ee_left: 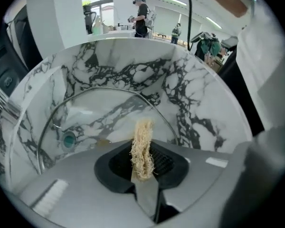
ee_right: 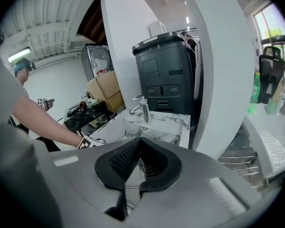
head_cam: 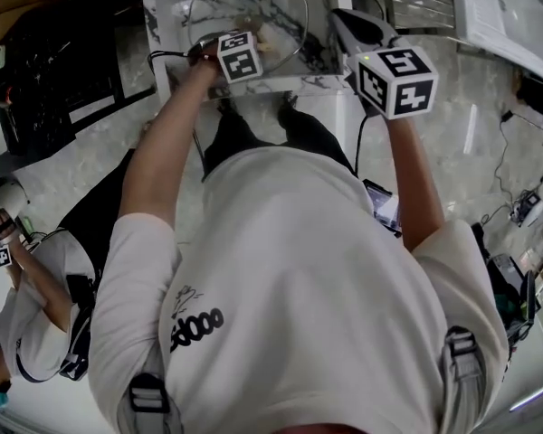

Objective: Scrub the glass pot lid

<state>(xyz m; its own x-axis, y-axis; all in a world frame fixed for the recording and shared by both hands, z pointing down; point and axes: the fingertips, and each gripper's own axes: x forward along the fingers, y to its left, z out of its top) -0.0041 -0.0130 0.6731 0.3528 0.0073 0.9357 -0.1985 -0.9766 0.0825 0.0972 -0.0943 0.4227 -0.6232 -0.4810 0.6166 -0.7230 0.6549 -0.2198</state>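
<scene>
**Scrubber in left gripper at the lid, scrubbing barely begun by the look of it**

My left gripper is clamped on a strip of pale, fibrous scrubber, which sticks up past the jaw tips. The scrubber points at the near edge of the glass pot lid. I can't tell if it is touching the glass or just above it.

The lid lies flat on the marble counter, dome up, with its teal knob off to the left of the scrubber. The metal rim runs in an arc just beyond the jaws.

My right gripper has its jaws closed together with nothing between them. It is raised to the right, well apart from the lid, and it is not steadying it. It faces a faucet and a dark bin behind.

Progress, as I judge it:
- Done: the scrubber is picked up and brought to the lid.
- No suds, water or wiped streaks show on the glass, so I'd call this the start of scrubbing.
- Left: work across the dome, around the knob and along the rim.
- The lid sits loose, so it may slide under pressure.
</scene>
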